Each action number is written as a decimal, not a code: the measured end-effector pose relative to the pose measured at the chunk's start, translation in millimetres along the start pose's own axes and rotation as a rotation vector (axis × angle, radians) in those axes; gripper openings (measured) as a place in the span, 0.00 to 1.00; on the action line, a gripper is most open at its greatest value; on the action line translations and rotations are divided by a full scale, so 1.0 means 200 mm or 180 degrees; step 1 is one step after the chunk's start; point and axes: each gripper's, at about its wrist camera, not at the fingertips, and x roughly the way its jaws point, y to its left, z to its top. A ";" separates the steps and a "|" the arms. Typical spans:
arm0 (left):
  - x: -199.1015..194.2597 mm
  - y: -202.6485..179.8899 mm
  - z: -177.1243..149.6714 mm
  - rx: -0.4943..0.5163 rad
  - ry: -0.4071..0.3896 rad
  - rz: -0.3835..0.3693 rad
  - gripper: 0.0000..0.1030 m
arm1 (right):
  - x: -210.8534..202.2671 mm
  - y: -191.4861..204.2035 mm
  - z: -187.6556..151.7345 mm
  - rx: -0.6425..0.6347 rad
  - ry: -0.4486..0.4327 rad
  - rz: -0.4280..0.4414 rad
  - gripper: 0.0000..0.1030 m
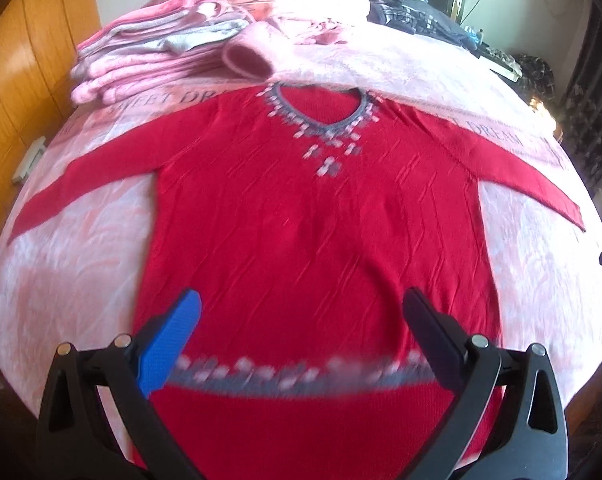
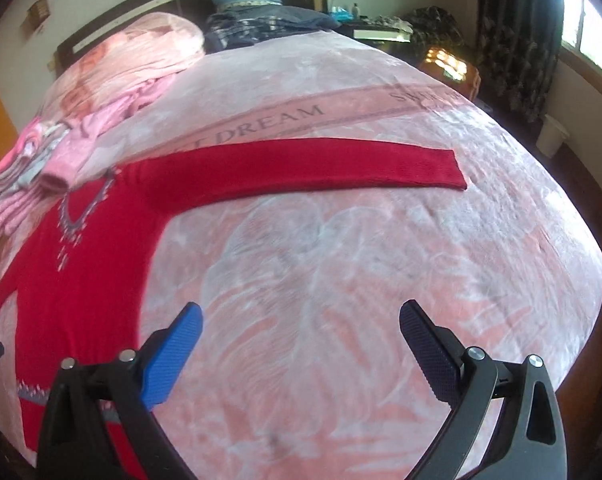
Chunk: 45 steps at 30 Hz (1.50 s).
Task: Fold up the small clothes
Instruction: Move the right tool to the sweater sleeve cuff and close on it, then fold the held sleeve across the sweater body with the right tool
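A red sweater (image 1: 301, 208) with a grey and white patterned neckline and hem band lies flat, face up, on the pink bed blanket, both sleeves spread outward. My left gripper (image 1: 301, 308) hovers open over the sweater's lower body, just above the hem band, with nothing between its fingers. From the right wrist view the same sweater (image 2: 81, 272) lies at the left, its right sleeve (image 2: 321, 168) stretched across the blanket. My right gripper (image 2: 301, 316) is open above bare blanket, to the right of the sweater's body and below the sleeve.
A stack of folded pink and grey clothes (image 1: 149, 52) sits at the bed's far left, beside the sweater's collar. A bunched pink blanket (image 2: 141, 52) and dark bedding (image 2: 261, 24) lie near the headboard. A wooden wardrobe (image 1: 21, 80) stands at the left; a window (image 2: 589, 20) at the right.
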 end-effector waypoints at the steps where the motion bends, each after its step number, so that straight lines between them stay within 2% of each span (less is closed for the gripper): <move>1: 0.05 -0.06 0.07 0.0004 -0.0037 -0.0014 0.97 | 0.06 -0.10 0.08 0.0106 0.0050 0.0004 0.96; 7: 0.23 -0.33 0.33 0.0055 -0.0087 -0.0084 0.97 | 0.34 -0.48 0.43 0.0208 0.0136 -0.0391 0.96; 10: 0.32 -0.45 0.43 0.0111 -0.0134 -0.0086 0.97 | 0.50 -0.66 0.55 0.0349 0.0303 -0.0334 0.96; 13: 0.41 -0.52 0.49 0.0127 -0.0081 -0.0098 0.97 | 0.68 -0.83 0.65 0.0564 0.0488 -0.0195 0.94; 16: 0.48 -0.54 0.51 0.0080 -0.0027 -0.0106 0.97 | 0.84 -0.96 0.69 0.0733 0.0672 -0.0096 0.86; 19: 0.55 -0.54 0.50 0.0111 -0.0014 -0.0006 0.97 | 0.95 -1.06 0.70 0.0858 0.0834 0.0068 0.84; 23: 0.63 -0.52 0.48 0.0141 0.0093 0.0059 0.97 | 0.97 -1.08 0.70 0.0864 0.0777 0.0093 0.80; 25: 0.65 -0.51 0.47 0.0144 0.0122 0.0069 0.97 | 0.98 -1.04 0.71 0.0725 0.0785 -0.0065 0.64; 26: 0.65 -0.50 0.46 0.0141 0.0122 0.0072 0.97 | 0.99 -1.02 0.72 0.0665 0.0786 -0.0104 0.61; 27: 0.66 -0.50 0.46 0.0133 0.0121 0.0068 0.97 | 0.98 -1.00 0.72 0.0624 0.0771 -0.0103 0.49; 28: 0.65 -0.49 0.45 0.0124 0.0118 0.0066 0.97 | 0.97 -0.99 0.73 0.0611 0.0754 -0.0043 0.23; 29: 0.65 -0.48 0.45 0.0114 0.0115 0.0065 0.97 | 0.97 -1.00 0.74 0.0672 0.0758 0.0105 0.14; 30: 0.66 -0.47 0.44 0.0107 0.0118 0.0065 0.97 | 0.96 -0.99 0.74 0.0747 0.0755 0.0231 0.09; 34: 0.65 -0.42 0.44 0.0069 0.0131 0.0042 0.97 | 0.86 -0.91 0.77 0.0536 0.0481 0.0248 0.09; 36: 0.65 -0.39 0.45 0.0047 0.0110 0.0065 0.97 | 0.83 -0.93 0.77 0.0624 0.0412 0.0273 0.09; 39: 0.67 -0.32 0.45 -0.0011 0.0134 0.0107 0.97 | 0.87 -0.97 0.73 0.0629 0.0525 -0.0024 0.09; 45: 0.82 -0.20 0.43 -0.0011 0.0364 0.0157 0.97 | 0.95 -0.86 0.73 0.0574 0.0494 -0.0291 0.08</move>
